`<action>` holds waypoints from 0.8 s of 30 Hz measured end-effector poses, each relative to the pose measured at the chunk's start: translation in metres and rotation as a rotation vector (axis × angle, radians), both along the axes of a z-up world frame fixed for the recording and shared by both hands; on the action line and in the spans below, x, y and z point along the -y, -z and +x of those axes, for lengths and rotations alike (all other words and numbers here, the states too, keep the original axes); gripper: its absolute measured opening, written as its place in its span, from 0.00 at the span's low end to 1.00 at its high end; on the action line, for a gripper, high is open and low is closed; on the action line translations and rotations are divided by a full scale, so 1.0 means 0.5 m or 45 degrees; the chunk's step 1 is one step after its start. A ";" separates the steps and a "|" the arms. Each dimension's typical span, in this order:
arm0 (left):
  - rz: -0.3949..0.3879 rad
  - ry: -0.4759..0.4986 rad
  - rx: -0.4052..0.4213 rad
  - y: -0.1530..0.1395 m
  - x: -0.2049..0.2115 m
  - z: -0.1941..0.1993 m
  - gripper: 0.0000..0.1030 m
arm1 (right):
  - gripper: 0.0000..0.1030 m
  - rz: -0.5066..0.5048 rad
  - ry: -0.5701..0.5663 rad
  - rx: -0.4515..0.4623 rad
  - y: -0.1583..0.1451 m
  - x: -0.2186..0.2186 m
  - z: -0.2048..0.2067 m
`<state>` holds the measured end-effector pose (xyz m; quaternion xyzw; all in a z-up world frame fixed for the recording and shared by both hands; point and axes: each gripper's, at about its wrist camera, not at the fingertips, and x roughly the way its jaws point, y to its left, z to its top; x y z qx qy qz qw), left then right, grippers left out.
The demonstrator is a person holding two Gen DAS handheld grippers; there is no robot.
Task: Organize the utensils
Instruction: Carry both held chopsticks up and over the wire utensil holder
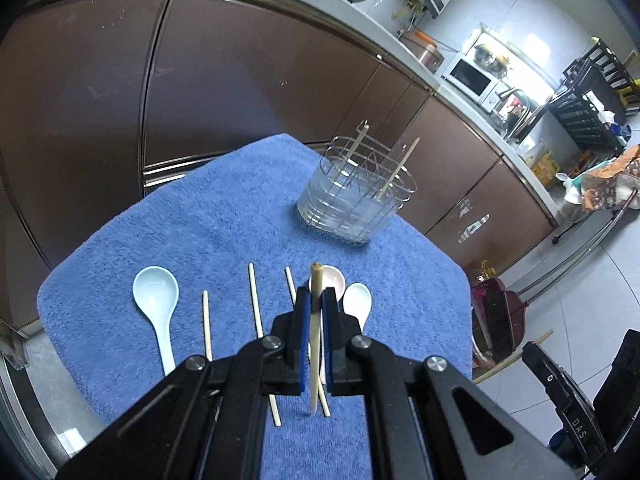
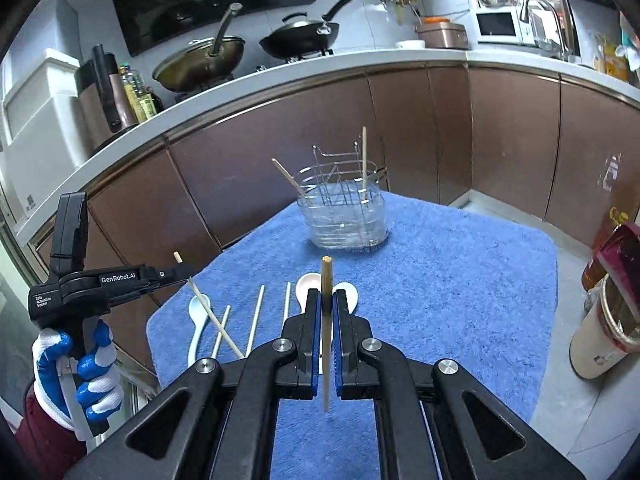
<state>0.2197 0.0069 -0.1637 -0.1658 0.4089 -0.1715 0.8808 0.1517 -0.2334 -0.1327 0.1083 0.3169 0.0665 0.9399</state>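
Blue towel (image 2: pixel 440 280) carries wire holder (image 2: pixel 344 212), two chopsticks already standing in it. Spoons (image 1: pixel 154 296) and loose chopsticks (image 1: pixel 255 300) lie in a row near both tongs. Step: transfer. Left gripper (image 1: pixel 316 304) and right gripper (image 2: pixel 327 308) each clamp one chopstick (image 2: pixel 326 320), raised. Next: carry forward, tip down into holder, release.

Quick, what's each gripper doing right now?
Left gripper: closed on a chopstick.
Right gripper: closed on another chopstick.
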 end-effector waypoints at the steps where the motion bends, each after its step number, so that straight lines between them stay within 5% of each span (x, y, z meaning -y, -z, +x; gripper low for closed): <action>1: -0.002 -0.002 0.008 -0.005 -0.004 -0.005 0.05 | 0.05 -0.004 -0.001 0.008 -0.005 -0.003 -0.005; 24: -0.101 -0.005 0.126 -0.093 -0.061 -0.087 0.05 | 0.05 -0.047 -0.040 0.109 -0.080 -0.050 -0.062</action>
